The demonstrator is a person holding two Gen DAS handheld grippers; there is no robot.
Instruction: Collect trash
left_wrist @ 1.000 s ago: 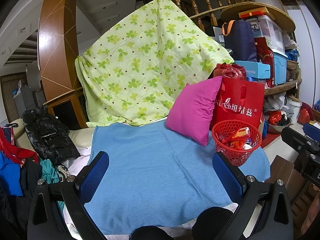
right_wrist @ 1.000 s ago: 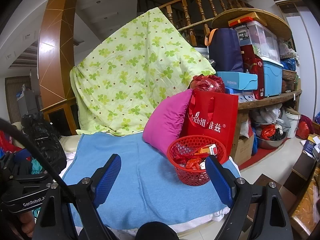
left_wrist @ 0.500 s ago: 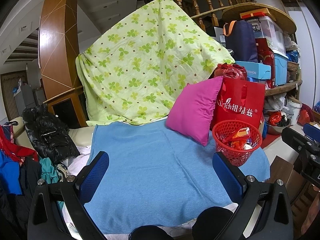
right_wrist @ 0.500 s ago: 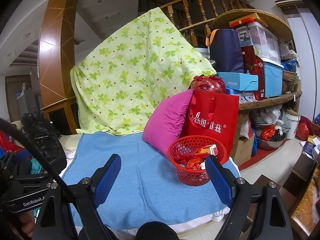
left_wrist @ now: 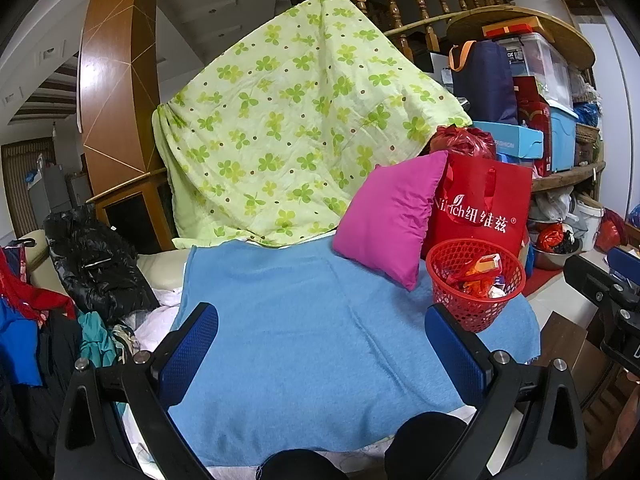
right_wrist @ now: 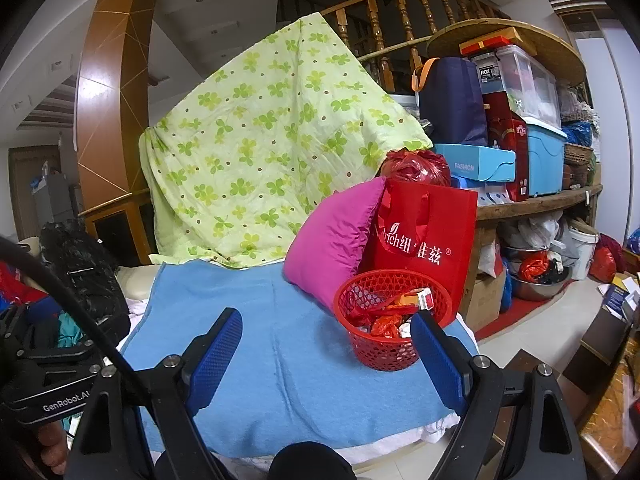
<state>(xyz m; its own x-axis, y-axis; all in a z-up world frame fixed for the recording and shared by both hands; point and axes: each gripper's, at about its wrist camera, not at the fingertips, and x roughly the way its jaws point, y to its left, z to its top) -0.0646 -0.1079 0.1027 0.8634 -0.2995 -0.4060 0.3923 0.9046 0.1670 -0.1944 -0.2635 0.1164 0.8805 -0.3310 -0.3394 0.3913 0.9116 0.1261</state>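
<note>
The trash sits in the round red plastic mesh basket point(left_wrist: 475, 284), my landmark here, which stands on the light blue fleece blanket point(left_wrist: 304, 332) near its right-hand edge. Much of what fills the basket is hard to make out: I see crumpled red and orange wrappers point(right_wrist: 385, 325) and a small orange-and-white box point(right_wrist: 420, 298), but the lower layers are hidden by the rim. From my right tongs' view, the right blue pad covers part of the basket's near side.

Behind the basket stands a red paper carrier bag with white lettering point(left_wrist: 482, 208), and a magenta cushion point(left_wrist: 390, 216) leans just left of it, cutting off the first letters of the print. Farther behind, a pale green clover-print quilt point(left_wrist: 296, 136) drapes over something I cannot see.

My right view shows the shelf to the right of the basket down to its lower tier and the floor; my left view cuts most of that off, yet shows more of the black puffy jacket point(left_wrist: 96, 264) and heaped clothes far left of the basket. Each view catches a bit of the other tool at its edge.

My left tongs point(left_wrist: 322, 354) stand wide apart over the blanket, holding nothing. My right tongs point(right_wrist: 326, 360) are equally wide and empty, the right pad just in front of the basket; whether it touches, I cannot tell.
</note>
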